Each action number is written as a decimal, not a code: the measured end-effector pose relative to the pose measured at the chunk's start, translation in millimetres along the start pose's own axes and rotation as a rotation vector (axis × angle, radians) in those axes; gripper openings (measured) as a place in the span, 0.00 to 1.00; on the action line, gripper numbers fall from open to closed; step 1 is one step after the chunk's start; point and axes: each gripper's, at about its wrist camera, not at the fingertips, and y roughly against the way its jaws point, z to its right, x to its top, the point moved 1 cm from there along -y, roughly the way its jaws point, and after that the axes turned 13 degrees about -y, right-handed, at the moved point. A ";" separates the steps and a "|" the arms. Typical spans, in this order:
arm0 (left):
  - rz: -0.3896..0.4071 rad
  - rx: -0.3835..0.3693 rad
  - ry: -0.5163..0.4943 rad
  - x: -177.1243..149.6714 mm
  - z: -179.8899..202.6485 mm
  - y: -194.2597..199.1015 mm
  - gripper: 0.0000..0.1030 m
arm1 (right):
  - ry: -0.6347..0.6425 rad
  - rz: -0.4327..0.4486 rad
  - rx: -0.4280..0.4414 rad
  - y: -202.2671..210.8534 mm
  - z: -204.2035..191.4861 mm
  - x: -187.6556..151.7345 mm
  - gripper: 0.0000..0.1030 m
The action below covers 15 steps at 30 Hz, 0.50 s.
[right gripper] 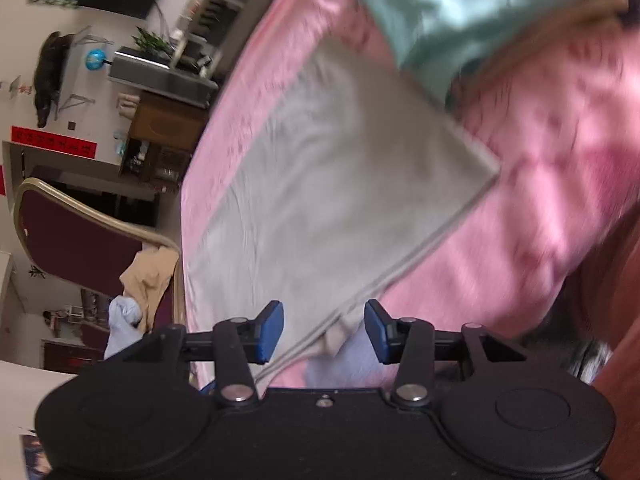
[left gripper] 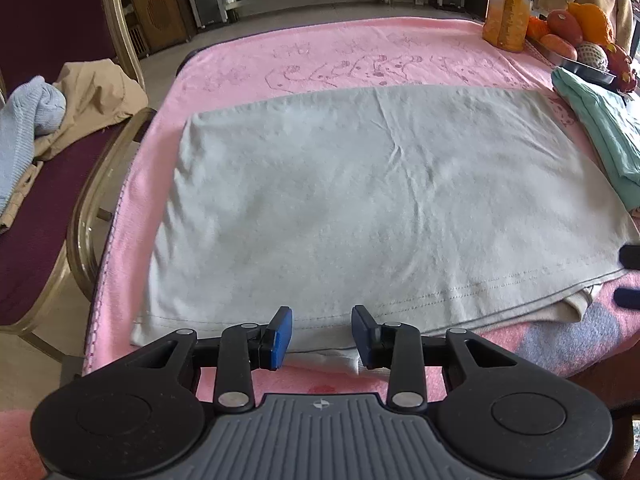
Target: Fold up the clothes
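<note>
The soft grey garment, a wrinkled rectangle with stitched hem, lies flat across the pink terry blanket covering the tabletop. My left gripper and right gripper hover released over its near edge.

Soft matt grey cloth, lightly creased, stitched hem: shirt. Fuzzy pink cloth with faint print: blanket. Smooth mint cloth at right edge: garment. Matt black plastic, blue rubbery pads: left gripper. Dull gold metal, maroon upholstery at left: chair.
</note>
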 end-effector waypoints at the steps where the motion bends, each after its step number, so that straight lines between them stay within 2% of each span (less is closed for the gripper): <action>1: -0.004 -0.002 0.001 -0.1 0.2 -1.0 0.34 | -0.019 -0.019 -0.008 -5.2 0.2 -1.5 0.43; 5: -0.011 -0.006 0.004 -1.1 -1.1 -3.0 0.34 | -0.106 -0.046 -0.030 -20.2 5.0 -3.9 0.43; 8: -0.014 -0.001 0.003 -1.6 -1.7 -3.7 0.35 | -0.163 -0.019 -0.018 -25.6 9.6 -7.0 0.43; 11: -0.014 0.001 0.002 -1.9 -1.9 -3.6 0.35 | -0.219 -0.011 0.023 -29.8 13.6 -10.0 0.52; 15: -0.017 0.001 0.008 -1.7 -2.8 -3.9 0.35 | -0.246 0.000 0.042 -31.1 16.6 -10.0 0.53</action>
